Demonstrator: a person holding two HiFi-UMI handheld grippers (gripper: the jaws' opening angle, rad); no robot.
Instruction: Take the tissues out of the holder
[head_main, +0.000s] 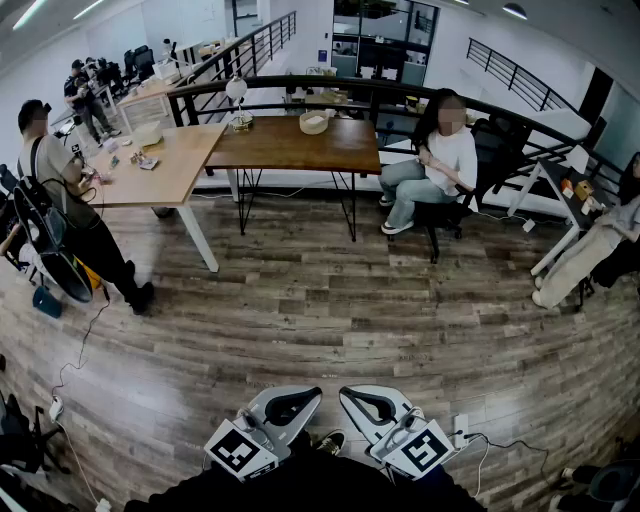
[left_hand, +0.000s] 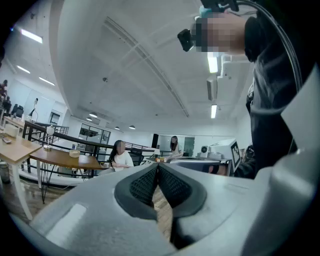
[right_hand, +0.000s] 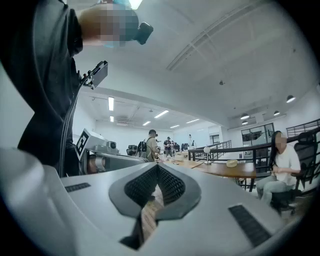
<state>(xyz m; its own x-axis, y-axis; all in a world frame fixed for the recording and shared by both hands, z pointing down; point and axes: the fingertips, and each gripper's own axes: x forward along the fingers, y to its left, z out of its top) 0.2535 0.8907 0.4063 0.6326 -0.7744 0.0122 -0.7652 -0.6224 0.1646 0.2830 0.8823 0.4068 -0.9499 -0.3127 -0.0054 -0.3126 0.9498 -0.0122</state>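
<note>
Head view: my left gripper (head_main: 308, 396) and right gripper (head_main: 352, 396) are smooth grey moulded shells with black ribbed pads. They sit at the bottom edge of the frame close to my body, tips angled toward each other, above a grey-brown wood-plank floor (head_main: 330, 300). Each carries a black-and-white marker cube (head_main: 240, 450). Neither the tissues nor their holder appears in this view. Across the floor a pale wooden table (head_main: 165, 165) and a dark brown wooden table (head_main: 290, 145) meet at a corner beside a black metal railing (head_main: 300, 85). The items on their tops are too small to name. I judge the tissues will be very light, soft and easily torn. The best hold is a pinch on the topmost protruding fold, drawn straight out. The holder may need steadying with the other gripper so it does not lift too.

Left gripper view: the left gripper (left_hand: 157, 172) has its jaws brought together, with the cross-hatched rubber pads meeting at the tip and nothing between them. Only floor planks show through the slit below, and no tissues are visible.

Right gripper view: the right gripper (right_hand: 157, 172) is likewise closed and empty, its textured pads touching. The tables lie well beyond it, and no holder can be made out.
</note>
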